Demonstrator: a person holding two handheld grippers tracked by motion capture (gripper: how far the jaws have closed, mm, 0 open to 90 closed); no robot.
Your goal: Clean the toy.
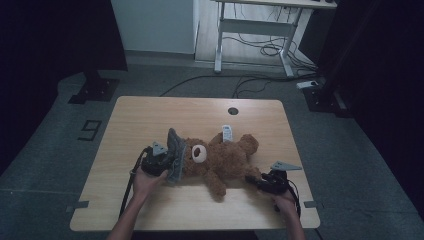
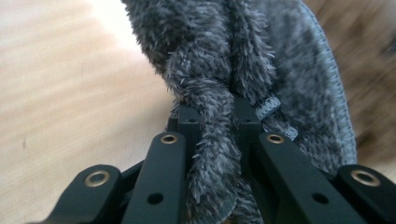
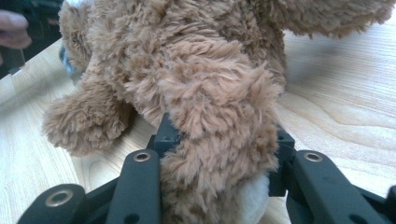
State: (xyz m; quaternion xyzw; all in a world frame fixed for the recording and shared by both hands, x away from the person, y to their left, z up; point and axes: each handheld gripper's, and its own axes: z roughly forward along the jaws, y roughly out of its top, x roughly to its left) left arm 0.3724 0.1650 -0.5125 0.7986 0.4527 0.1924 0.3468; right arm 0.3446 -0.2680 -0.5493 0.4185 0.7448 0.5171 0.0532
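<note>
I have a brown teddy bear [image 1: 225, 160] lying on its back across the middle of the wooden tabletop [image 1: 140, 120], head toward my left, legs toward my right. A small white tag or label [image 1: 227, 133] sits at its far side, against one raised arm.

My left tool [image 1: 167, 162] sits just beside the bear's head, and its jaws are nearly closed on a fold of grey fuzzy cloth [image 1: 176, 152]. In the left gripper view the cloth [image 2: 243, 70] is bunched between the two black jaws, pinched tight, with a stitched hem running down the side nearer the bear and the rest of it rising above the jaw tips. From the high view the cloth stands on edge between my tool and the bear's face, touching the head; whether it is already over any part of the head I cannot tell.

My right tool [image 1: 256, 181] is at the bear's lower end, near the front edge of the tabletop. Its jaws stand partly open but are clamped on one of the bear's legs: in the right gripper view the plush leg [image 3: 219, 140] fills the gap between the jaws, with a pale patch of the foot sole low down between them. The bear's other leg [image 3: 84, 126] rests on the wood to one side, apart from the jaws.
</note>
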